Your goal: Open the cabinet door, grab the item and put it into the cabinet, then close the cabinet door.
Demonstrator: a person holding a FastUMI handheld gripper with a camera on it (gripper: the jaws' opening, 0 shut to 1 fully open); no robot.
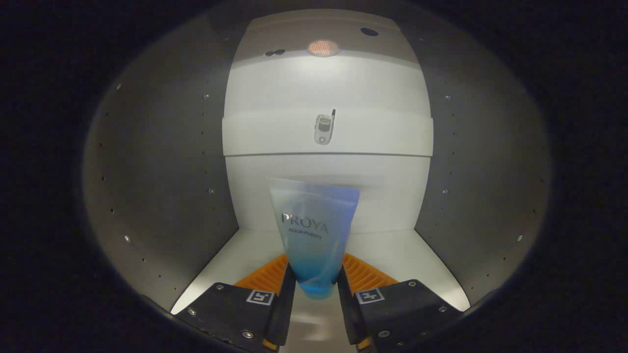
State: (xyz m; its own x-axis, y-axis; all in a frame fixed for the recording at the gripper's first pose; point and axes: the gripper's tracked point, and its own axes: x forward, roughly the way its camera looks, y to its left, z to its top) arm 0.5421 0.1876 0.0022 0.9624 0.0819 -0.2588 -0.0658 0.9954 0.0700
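Note:
I am inside a white cabinet [162,162] with grey-lit side walls and a pale back wall. A translucent blue squeeze tube [314,230] stands upright between my fingers, cap end down and flat crimped end up. My gripper [316,284] is shut on the tube near its cap, both fingers pressing on its sides. The tube's cap is just above or on the cabinet floor [235,264]; I cannot tell whether it touches. The cabinet door is hidden from me.
A white shelf [274,132] crosses the back above the tube and carries a small flip phone [324,128]. A round lamp [323,47] glows in the cabinet ceiling. Side walls with rows of peg holes close in left and right.

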